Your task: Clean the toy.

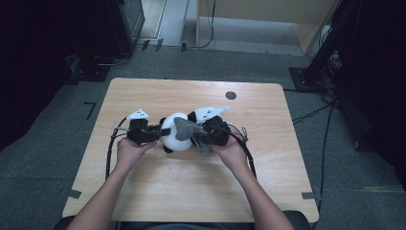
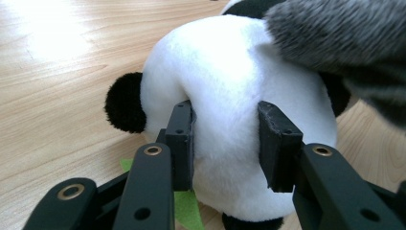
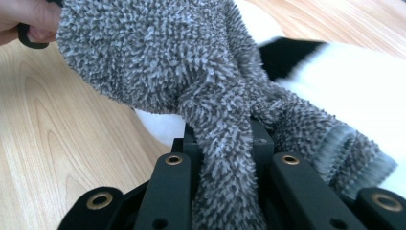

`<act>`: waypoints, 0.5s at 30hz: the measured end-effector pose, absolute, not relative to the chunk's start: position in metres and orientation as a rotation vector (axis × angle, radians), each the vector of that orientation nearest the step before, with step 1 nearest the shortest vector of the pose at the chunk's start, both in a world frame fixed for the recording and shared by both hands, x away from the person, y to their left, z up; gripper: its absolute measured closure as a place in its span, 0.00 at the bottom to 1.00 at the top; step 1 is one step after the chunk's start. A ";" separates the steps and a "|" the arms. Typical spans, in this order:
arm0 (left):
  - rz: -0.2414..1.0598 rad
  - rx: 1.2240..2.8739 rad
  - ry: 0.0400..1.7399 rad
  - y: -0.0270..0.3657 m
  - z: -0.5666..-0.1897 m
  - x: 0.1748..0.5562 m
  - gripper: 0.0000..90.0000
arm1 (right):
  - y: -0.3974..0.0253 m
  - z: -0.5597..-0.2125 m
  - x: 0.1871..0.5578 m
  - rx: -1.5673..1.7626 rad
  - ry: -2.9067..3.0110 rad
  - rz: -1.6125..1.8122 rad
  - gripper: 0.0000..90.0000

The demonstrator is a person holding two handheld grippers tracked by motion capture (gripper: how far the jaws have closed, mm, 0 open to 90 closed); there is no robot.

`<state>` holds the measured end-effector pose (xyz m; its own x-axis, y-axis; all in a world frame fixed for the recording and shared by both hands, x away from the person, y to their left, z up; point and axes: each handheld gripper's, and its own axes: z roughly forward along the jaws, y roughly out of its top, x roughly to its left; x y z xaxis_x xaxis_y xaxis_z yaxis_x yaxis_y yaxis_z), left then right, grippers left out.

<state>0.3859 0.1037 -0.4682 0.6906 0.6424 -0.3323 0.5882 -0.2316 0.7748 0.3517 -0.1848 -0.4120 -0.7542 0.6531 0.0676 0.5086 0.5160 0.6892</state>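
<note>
High view, toy: a round black-and-white plush panda (image 1: 173, 136) lies near the middle of the pale wooden surface (image 1: 191, 191), between the two sets of fingers.
High view, cloth: a fuzzy grey chenille sock-like cloth (image 1: 187, 129) is draped over the panda's top, on the side nearer the right gripper (image 1: 207, 135).
High view, hands: the left gripper (image 1: 152, 133) meets the panda's left flank; each tool is held in a bare hand.
Left gripper view, grip: the left fingers (image 2: 181, 143) are closed onto a fold of the panda's white body (image 2: 230, 96), one pad on either side, and the pile bulges out between them.
Left gripper view, surroundings: a black plush limb (image 2: 124, 103) sticks out beyond the left-hand finger; a scrap of green (image 2: 186, 211) lies under the toy, too hidden to identify.
Right gripper view, grip: the right fingers (image 3: 189, 143) are clamped on a twisted strand of the grey cloth (image 3: 158, 62), which fans out above them and over the white plush behind.
Handling, panda: probably light, soft and squashy; a pinch only gathers fur and stuffing, so a deep bite on the body looks safer than an ear or limb.
Handling, cloth: limp, stretchy and grippy; hold the ribbed cuff (image 3: 356, 160), just right of the fingers, to pull it evenly.
Risk: the toy may slide or roll if the cloth is tugged without the left hold.
</note>
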 end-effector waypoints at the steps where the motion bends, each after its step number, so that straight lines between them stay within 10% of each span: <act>1: 0.067 1.910 0.959 0.104 -0.468 0.386 0.69 | -0.190 -0.411 0.352 1.008 2.544 1.064 0.86; 15: 0.058 1.901 0.976 0.102 -0.467 0.387 0.69 | -0.257 -0.407 0.359 1.255 2.366 1.132 0.85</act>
<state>0.3868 0.1020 -0.4673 0.6785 0.6470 -0.3480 0.6009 -0.2163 0.7695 0.3594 -0.2573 -0.4074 -0.6055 0.7829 0.1430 0.6026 0.3337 0.7249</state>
